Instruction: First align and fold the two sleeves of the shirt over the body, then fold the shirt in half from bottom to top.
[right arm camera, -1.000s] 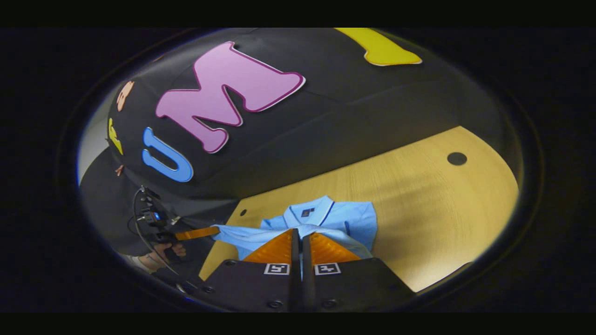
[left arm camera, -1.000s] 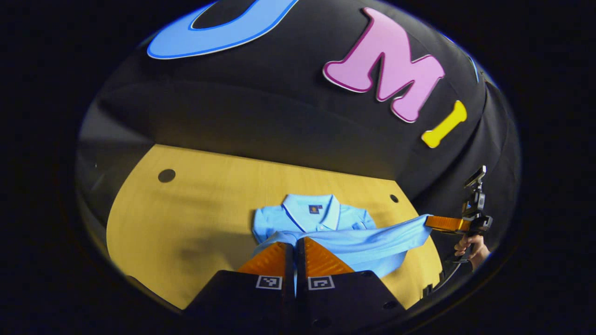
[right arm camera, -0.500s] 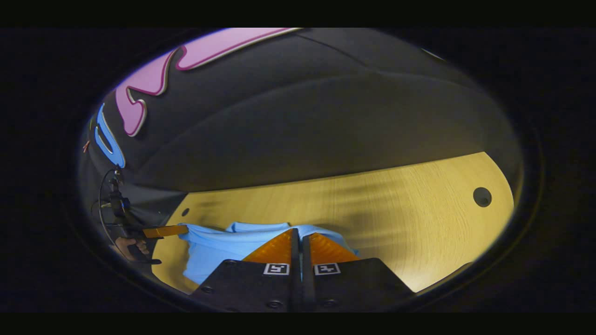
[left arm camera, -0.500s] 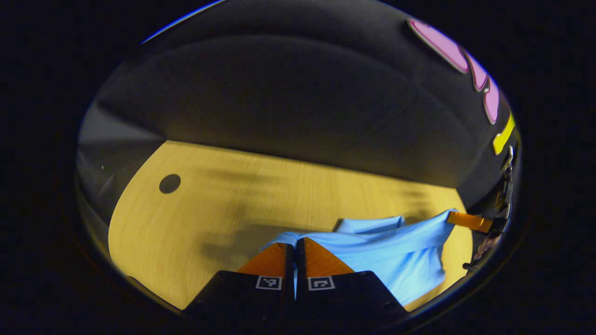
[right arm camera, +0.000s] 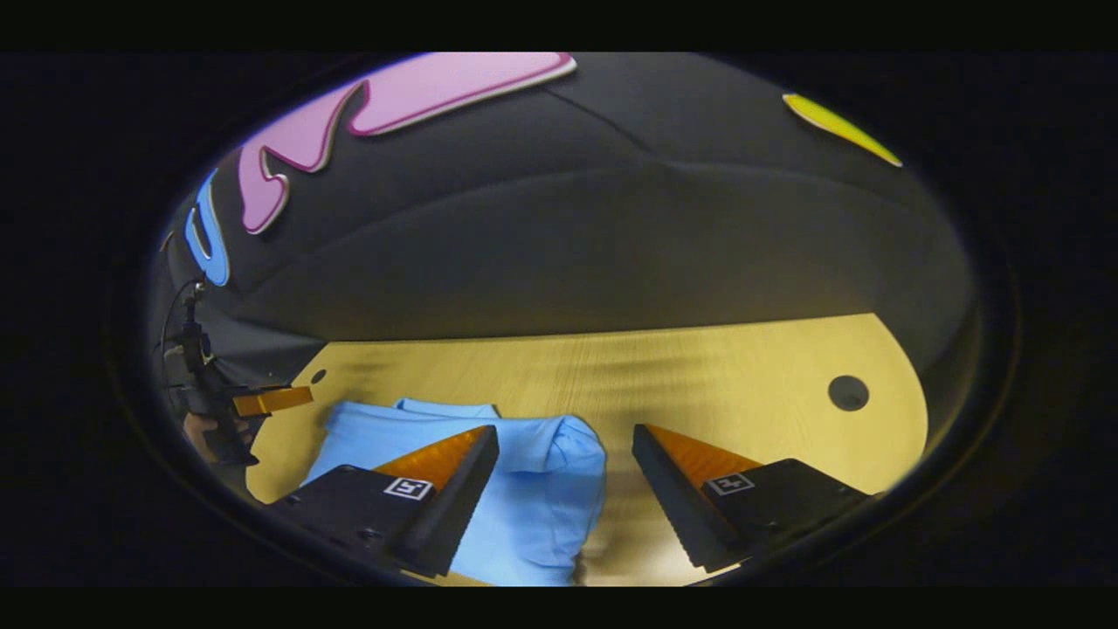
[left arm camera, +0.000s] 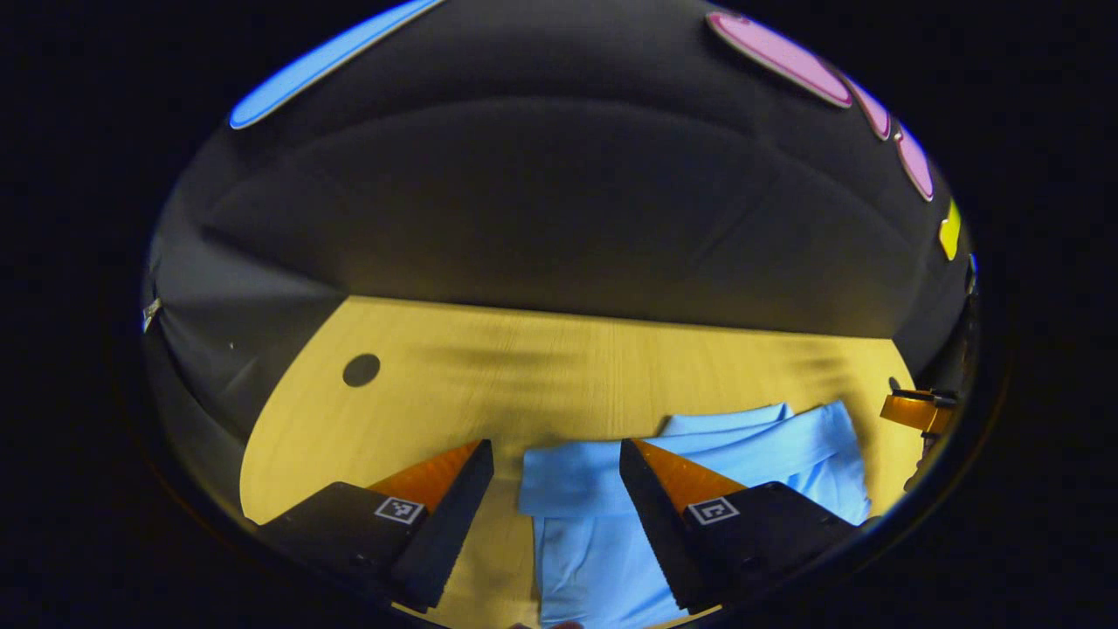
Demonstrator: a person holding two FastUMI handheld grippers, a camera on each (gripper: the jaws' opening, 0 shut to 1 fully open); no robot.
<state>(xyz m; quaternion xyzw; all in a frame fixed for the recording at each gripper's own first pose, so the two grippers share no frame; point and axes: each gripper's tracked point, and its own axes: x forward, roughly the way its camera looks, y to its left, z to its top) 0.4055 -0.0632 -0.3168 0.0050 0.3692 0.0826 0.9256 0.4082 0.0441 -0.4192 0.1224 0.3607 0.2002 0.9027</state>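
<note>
The light blue shirt (left arm camera: 603,489) lies folded on the yellow wooden table (left arm camera: 541,376), its top layer's edge running across near the fingertips. My left gripper (left arm camera: 555,447) is open just above that edge, with one corner of the shirt between its spread fingers. In the right gripper view the shirt (right arm camera: 524,498) bulges at its right corner. My right gripper (right arm camera: 566,430) stands open over that corner. The right gripper (left arm camera: 913,409) also shows far off at the right of the left gripper view. The left gripper (right arm camera: 271,400), held by a hand (right arm camera: 205,432), shows at the left of the right gripper view.
A round hole (left arm camera: 361,369) sits in the tabletop to the left of the shirt, and another hole (right arm camera: 847,392) to its right. A small hole (right arm camera: 318,376) lies near the table's back left corner. The black booth wall rises behind the table.
Both grippers were shut on the shirt's lifted hem; they carried it forward over the collar, lowered it, and opened. The hem now lies on the upper part of the shirt.
</note>
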